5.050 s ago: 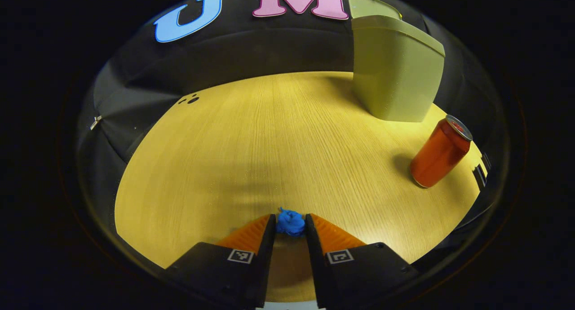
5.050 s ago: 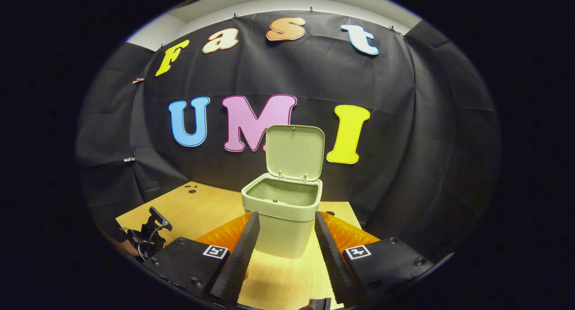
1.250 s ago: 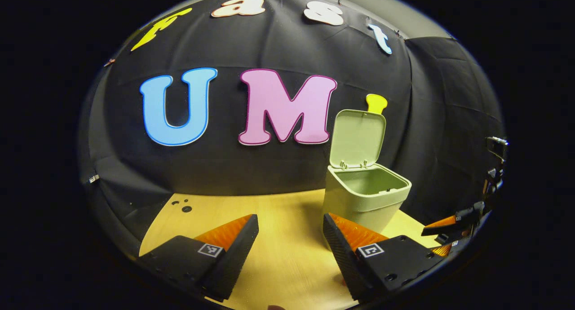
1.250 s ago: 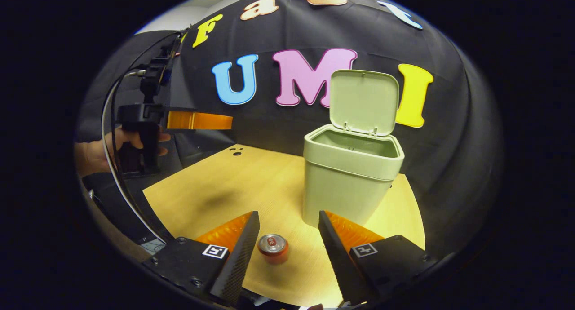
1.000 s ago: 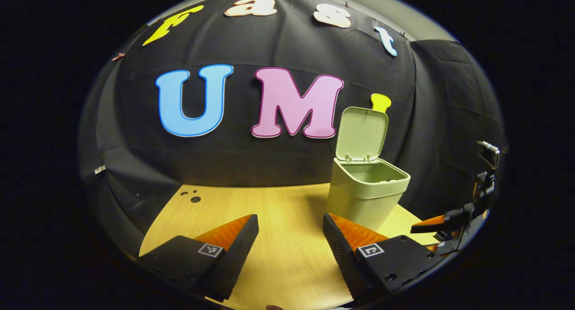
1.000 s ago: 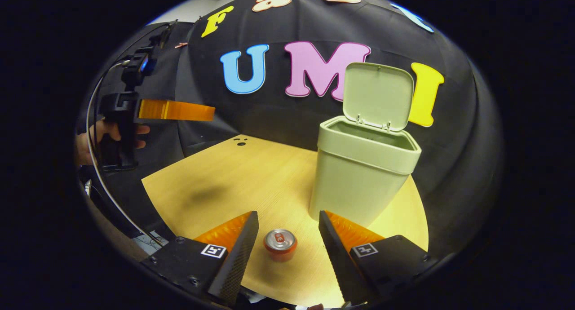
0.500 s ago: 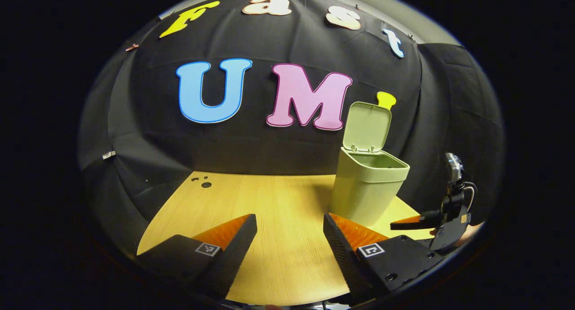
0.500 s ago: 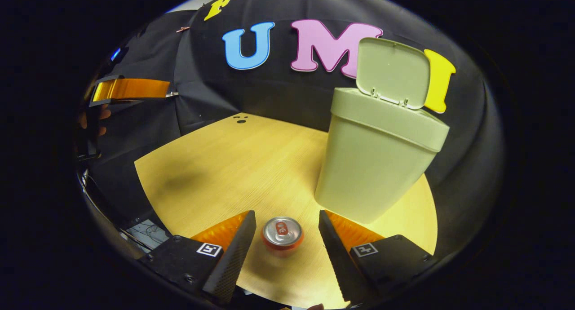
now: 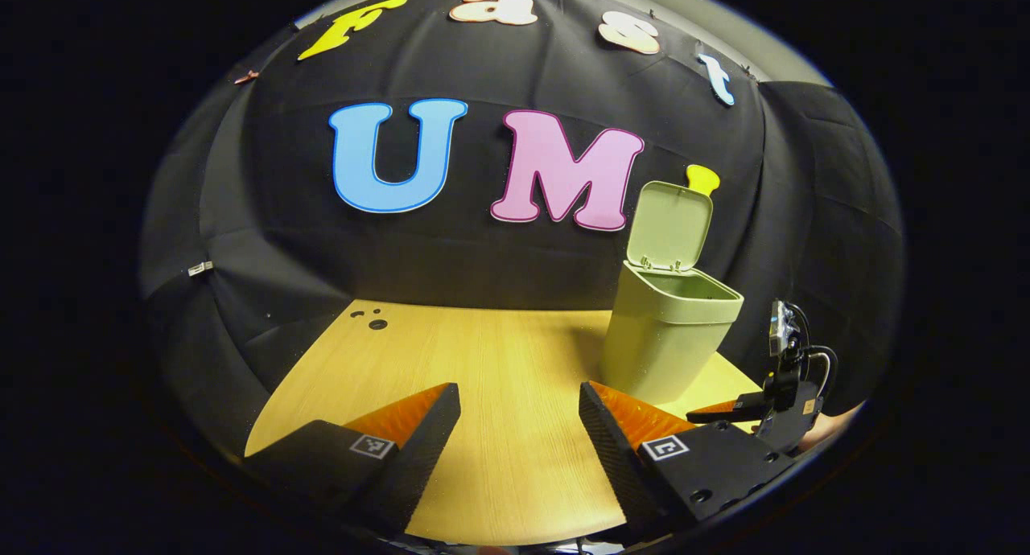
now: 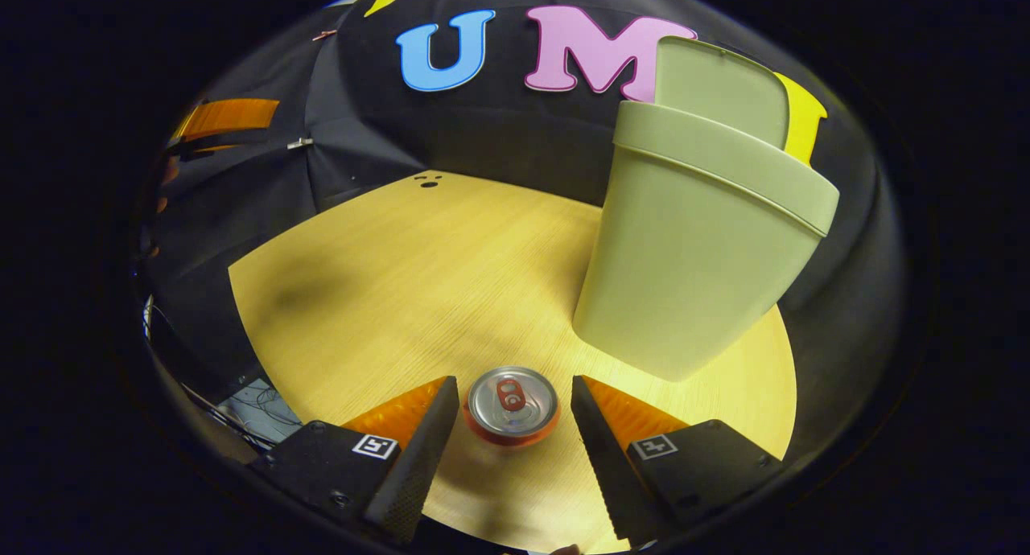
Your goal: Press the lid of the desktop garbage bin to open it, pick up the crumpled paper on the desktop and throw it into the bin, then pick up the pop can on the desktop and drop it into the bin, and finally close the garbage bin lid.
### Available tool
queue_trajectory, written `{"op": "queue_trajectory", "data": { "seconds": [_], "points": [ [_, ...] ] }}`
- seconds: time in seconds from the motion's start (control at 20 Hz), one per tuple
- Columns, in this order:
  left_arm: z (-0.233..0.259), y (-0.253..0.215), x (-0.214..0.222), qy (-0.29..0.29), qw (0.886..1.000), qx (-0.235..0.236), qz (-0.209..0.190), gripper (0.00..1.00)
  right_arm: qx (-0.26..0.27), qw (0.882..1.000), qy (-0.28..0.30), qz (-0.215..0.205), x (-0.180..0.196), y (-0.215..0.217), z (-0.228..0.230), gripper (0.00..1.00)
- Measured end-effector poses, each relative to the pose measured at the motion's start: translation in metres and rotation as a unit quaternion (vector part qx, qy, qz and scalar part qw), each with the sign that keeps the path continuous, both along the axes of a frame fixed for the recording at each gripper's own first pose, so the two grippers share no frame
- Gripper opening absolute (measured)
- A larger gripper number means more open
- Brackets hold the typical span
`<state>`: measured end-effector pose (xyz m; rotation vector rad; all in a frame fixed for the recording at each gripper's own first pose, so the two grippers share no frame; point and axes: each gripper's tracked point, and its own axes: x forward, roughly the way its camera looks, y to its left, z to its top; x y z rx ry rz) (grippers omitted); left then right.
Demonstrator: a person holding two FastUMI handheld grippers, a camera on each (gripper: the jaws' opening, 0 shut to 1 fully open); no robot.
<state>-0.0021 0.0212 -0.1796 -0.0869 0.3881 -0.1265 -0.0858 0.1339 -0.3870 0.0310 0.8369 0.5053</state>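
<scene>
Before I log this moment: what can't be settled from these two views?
- Bin contents: in the right gripper view the front wall hides the inside; in the left gripper view the rim hides the bottom, so the crumpled paper can't be confirmed.
- Pop can: seen from above; its sides are mostly hidden, so contact with the right gripper fingers is unclear.
- Left gripper in the right gripper view: cut off at the edge.

Light wooden tabletop (image 9: 499,394), black cloth wall (image 9: 451,273) behind, small dark holes (image 9: 372,322)
</scene>
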Motion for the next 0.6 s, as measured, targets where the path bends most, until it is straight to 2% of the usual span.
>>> {"op": "queue_trajectory", "data": {
  "seconds": [0.25,0.35,0.4,0.6],
  "points": [
    [-0.002,0.001,0.004,0.005,1.0,0.001,0.002,0.95,-0.008,1.0,0.018,0.001,-0.005,-0.002,-0.011,0.9],
    [-0.003,0.001,0.005,0.006,1.0,0.002,0.002,0.96,0.005,0.999,0.031,0.004,-0.009,0.003,-0.014,0.89],
    [-0.004,0.0,0.005,0.006,1.0,0.002,0.001,0.96,0.009,0.999,0.032,0.003,-0.01,0.002,-0.011,0.83],
    [-0.003,-0.001,0.004,0.006,1.0,0.005,0.001,0.95,0.003,1.0,0.026,0.002,-0.008,-0.002,-0.006,0.82]
  ]
}}
